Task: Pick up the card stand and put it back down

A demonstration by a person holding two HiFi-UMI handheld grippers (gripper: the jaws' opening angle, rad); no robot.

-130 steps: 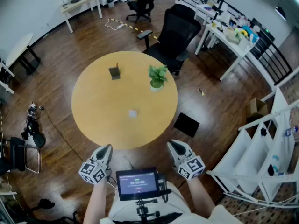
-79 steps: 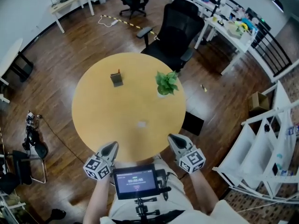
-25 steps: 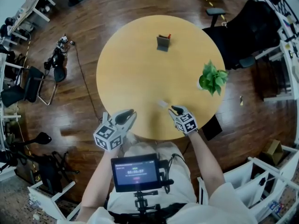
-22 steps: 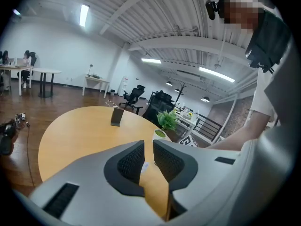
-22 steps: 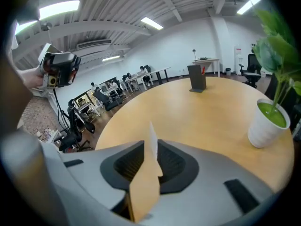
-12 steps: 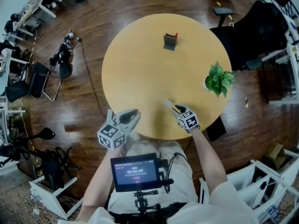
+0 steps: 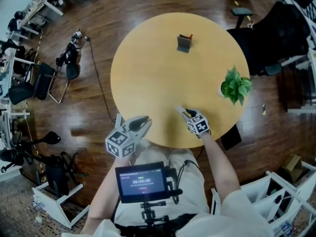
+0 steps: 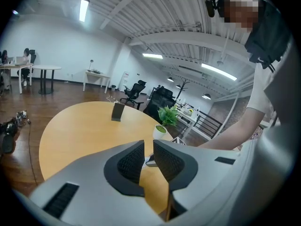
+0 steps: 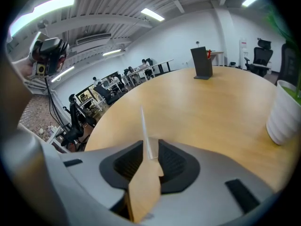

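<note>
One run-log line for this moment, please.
phase: pre-grasp | right gripper: fingers just opened, card stand between them, ungripped | left gripper: fingers slightly apart, empty | stand on table

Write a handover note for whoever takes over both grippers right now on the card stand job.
Left gripper: jaws a narrow gap apart, empty, at the table's near edge.
Right gripper: low over the table, jaws have just been opening, card stand upright between them, not clamped.
Done: right gripper lined up on the stand.
Left: close on it, lift, set it back down.
</note>
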